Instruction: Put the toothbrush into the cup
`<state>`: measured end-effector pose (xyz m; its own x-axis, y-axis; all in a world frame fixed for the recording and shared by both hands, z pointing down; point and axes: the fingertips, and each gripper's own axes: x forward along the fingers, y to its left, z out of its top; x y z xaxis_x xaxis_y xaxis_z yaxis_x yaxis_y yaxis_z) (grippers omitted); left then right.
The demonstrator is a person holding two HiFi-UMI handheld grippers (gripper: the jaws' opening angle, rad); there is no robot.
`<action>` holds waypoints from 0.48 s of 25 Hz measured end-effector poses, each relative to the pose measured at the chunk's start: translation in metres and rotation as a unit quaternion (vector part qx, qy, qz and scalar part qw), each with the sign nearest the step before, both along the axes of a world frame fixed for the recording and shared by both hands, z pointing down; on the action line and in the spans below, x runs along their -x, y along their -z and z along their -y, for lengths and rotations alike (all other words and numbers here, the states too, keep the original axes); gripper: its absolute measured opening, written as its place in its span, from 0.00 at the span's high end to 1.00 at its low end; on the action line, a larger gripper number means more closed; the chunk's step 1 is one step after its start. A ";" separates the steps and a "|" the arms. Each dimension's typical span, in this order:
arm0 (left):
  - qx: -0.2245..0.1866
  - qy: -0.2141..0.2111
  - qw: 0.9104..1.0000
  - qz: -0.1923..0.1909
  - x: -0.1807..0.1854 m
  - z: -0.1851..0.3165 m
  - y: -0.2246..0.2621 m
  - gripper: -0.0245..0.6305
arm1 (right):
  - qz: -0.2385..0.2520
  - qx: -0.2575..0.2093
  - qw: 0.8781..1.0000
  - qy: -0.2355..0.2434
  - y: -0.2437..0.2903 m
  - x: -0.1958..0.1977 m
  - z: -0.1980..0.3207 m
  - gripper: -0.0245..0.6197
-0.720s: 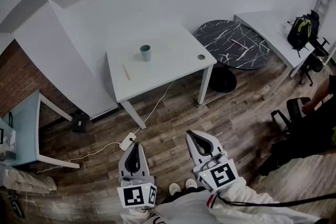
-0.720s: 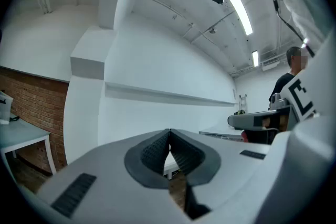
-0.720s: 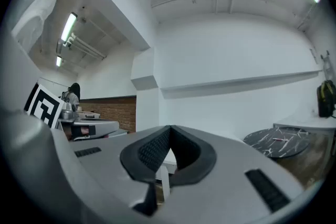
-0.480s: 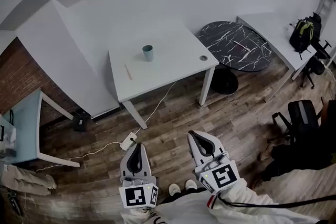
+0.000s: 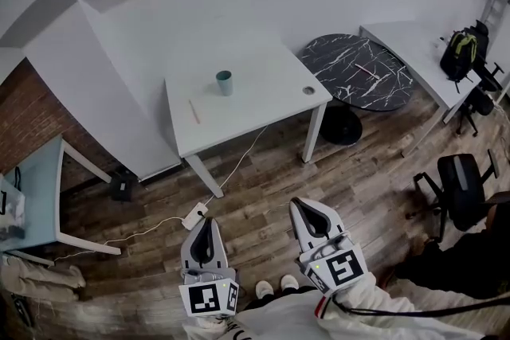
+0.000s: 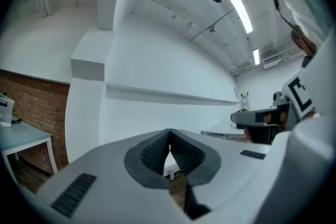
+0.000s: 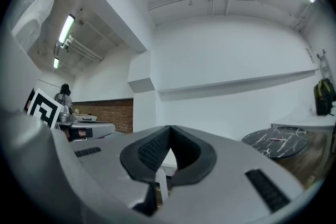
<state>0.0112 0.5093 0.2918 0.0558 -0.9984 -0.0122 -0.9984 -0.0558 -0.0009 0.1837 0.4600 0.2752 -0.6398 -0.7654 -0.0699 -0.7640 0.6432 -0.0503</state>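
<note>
With left claw (image 5: 204, 223) and right claw (image 5: 303, 209) closed and empty, well short of the table (image 5: 263, 103), risks skidding the thin, flat-lying toothbrush (image 5: 192, 110) or toppling the cup (image 5: 225, 82).

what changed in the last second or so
Only at the right edge: the bystander has drawn back toward the bottom, baring the black office chair. The left tongs and the right tongs stay shut and empty; the toothbrush and cup lie untouched on the white table.
</note>
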 end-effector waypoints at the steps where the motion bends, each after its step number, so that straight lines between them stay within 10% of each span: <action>1: 0.000 0.001 1.000 0.000 -0.001 0.001 0.000 0.95 | -0.001 0.000 1.000 -0.001 0.000 -0.001 0.001 0.96; 12: 0.005 0.005 1.000 0.005 -0.018 0.031 -0.002 0.95 | 0.003 0.006 1.000 0.001 -0.006 -0.024 0.027 0.96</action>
